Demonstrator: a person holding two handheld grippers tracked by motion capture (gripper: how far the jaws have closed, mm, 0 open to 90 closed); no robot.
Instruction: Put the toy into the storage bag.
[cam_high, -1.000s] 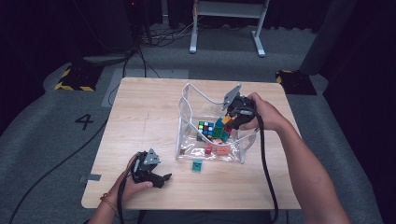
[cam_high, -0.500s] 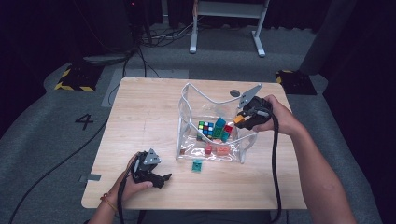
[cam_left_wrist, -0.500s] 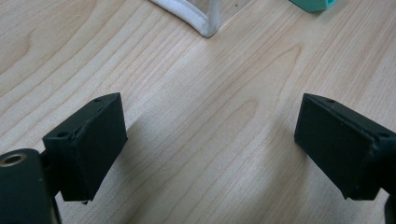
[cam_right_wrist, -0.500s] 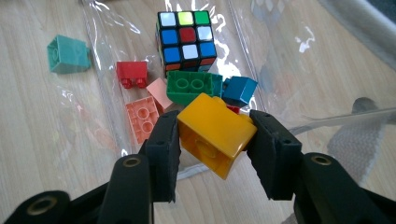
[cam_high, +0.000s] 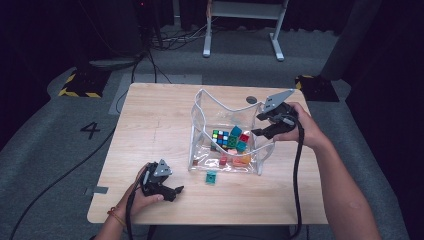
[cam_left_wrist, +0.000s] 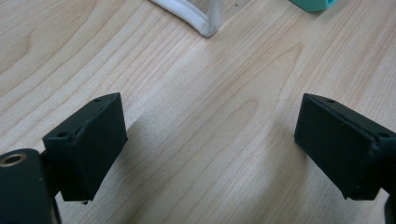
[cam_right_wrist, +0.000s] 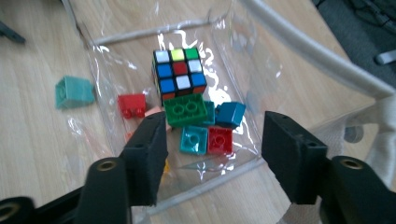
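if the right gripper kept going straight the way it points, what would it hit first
Most likely the loose blocks in the clear bag: in the right gripper view, the open right gripper frames the teal block and red block. Depth is unclear, so the bag's near rim might touch first.

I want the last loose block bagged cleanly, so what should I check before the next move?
1. Right hand-held gripper empty: ok, its jaws have just been opening, nothing between them.
2. Left hand-held gripper open and empty: ok, resting low over the table.
3. Teal block within reach: ok, loose on the table just outside the bag.
4. Bag mouth open: ok, rim stands up.
5. Room inside: ok, cube and blocks lie flat on the bottom.
6. Bag steady: cannot tell, neither gripper holds it.
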